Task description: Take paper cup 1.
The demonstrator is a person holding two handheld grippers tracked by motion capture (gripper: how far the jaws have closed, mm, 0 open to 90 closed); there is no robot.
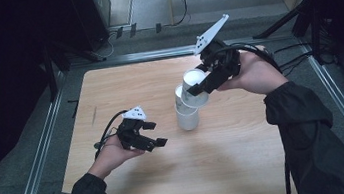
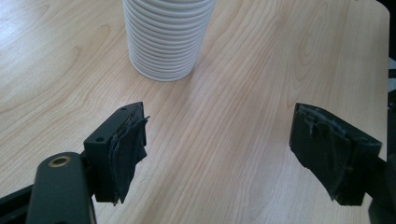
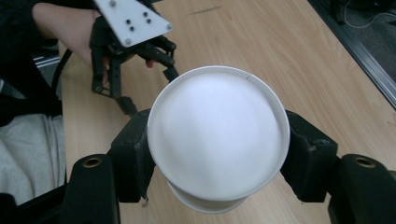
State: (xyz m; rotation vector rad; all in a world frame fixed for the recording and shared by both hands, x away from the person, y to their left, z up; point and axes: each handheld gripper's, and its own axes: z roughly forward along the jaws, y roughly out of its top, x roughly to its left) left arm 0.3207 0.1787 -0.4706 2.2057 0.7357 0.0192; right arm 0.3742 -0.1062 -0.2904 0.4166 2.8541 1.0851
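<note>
The right gripper (image 3: 217, 154) clamps a white paper cup (image 3: 218, 135) between both pads, holding it tilted directly above the ribbed white cup stack (image 1: 187, 110) near the middle of the wooden table (image 1: 250, 167). The left gripper (image 1: 157, 133) stands with its jaws wide apart and nothing between them, just beside the stack and clear of it.

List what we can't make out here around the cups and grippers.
- Cup stack, left gripper view: top cut off by the frame edge, so cup count unknown.
- Held cup, right gripper view: its rim hides whatever sits below it.
- Right gripper, high view: too small and dark to see pad contact.
- Left gripper, high view: hand hides its underside.
</note>
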